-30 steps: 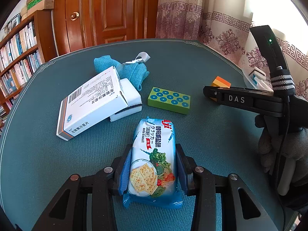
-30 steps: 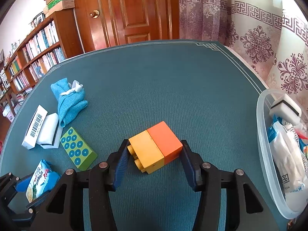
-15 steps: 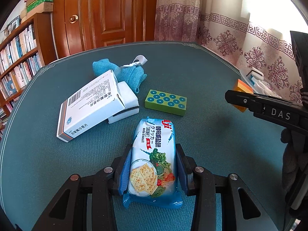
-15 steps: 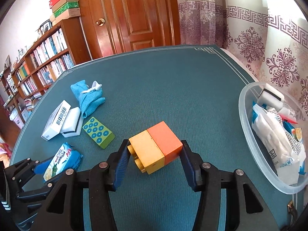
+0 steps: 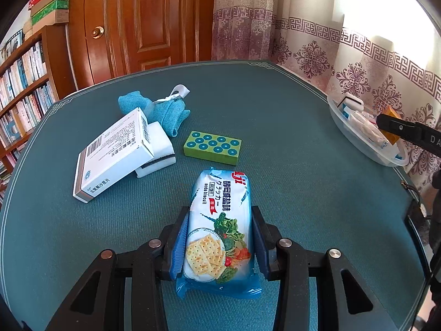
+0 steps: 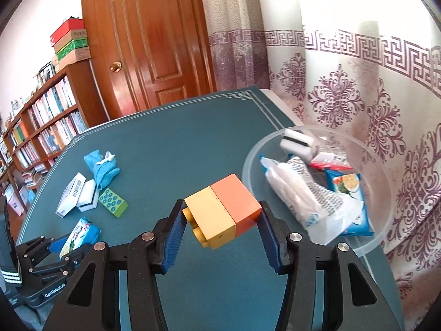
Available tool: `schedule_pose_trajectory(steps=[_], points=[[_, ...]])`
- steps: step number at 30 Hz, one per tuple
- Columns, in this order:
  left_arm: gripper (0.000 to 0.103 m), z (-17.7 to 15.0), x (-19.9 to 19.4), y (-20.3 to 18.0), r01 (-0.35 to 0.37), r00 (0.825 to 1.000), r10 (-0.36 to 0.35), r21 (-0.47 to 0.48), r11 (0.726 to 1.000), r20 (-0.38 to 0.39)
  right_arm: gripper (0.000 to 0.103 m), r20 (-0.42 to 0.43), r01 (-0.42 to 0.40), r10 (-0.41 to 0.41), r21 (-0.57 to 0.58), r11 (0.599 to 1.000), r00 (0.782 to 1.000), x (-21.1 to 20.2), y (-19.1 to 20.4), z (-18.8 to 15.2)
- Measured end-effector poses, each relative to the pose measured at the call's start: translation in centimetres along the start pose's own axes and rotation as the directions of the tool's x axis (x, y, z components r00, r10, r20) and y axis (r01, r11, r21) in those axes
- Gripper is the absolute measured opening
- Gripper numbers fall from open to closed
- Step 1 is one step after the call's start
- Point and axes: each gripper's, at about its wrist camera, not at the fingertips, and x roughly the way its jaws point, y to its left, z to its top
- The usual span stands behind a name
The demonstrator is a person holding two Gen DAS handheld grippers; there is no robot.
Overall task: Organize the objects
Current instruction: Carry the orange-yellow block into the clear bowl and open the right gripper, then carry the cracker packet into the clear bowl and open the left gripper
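Our right tongs (image 6: 222, 230) clamp the yellow-orange brick pair (image 6: 222, 210) just left of the clear tub (image 6: 386, 237), likely to drop in; left tongs (image 5: 217, 244) grip the soda biscuit pack (image 5: 219, 226) near the worktop (image 5: 275, 115).

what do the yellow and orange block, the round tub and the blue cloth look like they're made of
Yellow and orange block: likely hard moulded plastic, smooth with studs.
Round tub: clear, slightly frosted plastic; its contents show through.
Blue cloth: soft woven or terry fabric, ribbed and crumpled.
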Motion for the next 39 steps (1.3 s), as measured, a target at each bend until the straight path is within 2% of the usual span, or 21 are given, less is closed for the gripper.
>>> schedule_pose_trajectory(steps=[9,20,29,39], points=[[0.044,0.4,-0.5,-2.2,0.018,1.000,-0.018,0.028,0.999,0.003,0.053,0.021,0.099,-0.101,0.081,0.992,0.995,0.6,-6.1,1.6],[0.044,1.1,-0.6,-4.0,0.019,1.000,-0.019,0.054,0.998,0.000,0.054,0.003,0.125,-0.126,0.129,0.984,0.992,4.3,-9.4,3.6],[0.044,2.1,0.0,-6.2,0.045,0.999,-0.044,0.090,0.995,-0.009,0.056,0.023,0.102,-0.105,0.095,0.990,0.994,1.3,-9.1,1.2],[0.044,5.1,1.4,-11.7,0.112,0.994,-0.110,0.153,0.982,-0.019,0.056,0.057,0.059,-0.061,0.041,0.997,0.997,-2.6,-8.5,-2.0]])
